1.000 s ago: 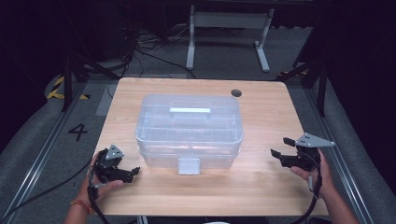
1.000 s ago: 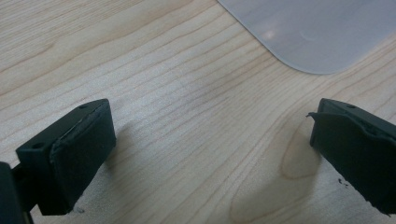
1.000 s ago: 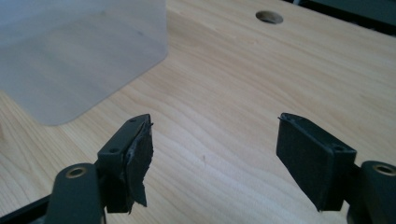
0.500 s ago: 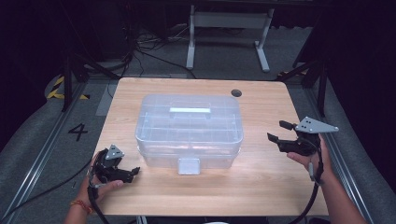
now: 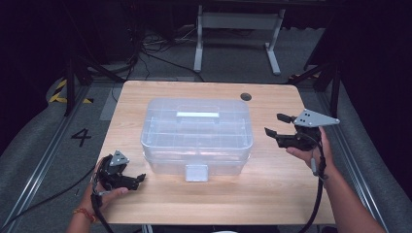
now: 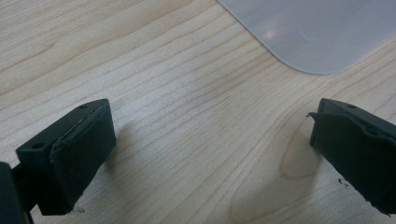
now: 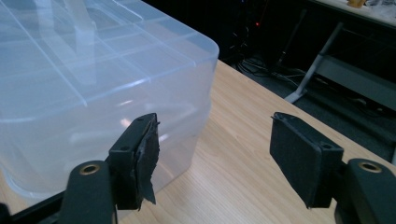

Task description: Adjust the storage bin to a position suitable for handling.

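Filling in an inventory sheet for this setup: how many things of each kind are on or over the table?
Clear plastic storage box with lid: 1
Black two-jaw grippers: 2, left gripper and right gripper
Total: 3

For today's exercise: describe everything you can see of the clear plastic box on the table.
The clear plastic box is a translucent, rounded-cornered container, apparently of thin plastic. Its lid is on, with a long handle lying flat along the top and a square latch at the near side. It stands upright mid-table on the wooden tabletop, and nothing else touches it. Faint inner dividers show through; any contents cannot be made out.
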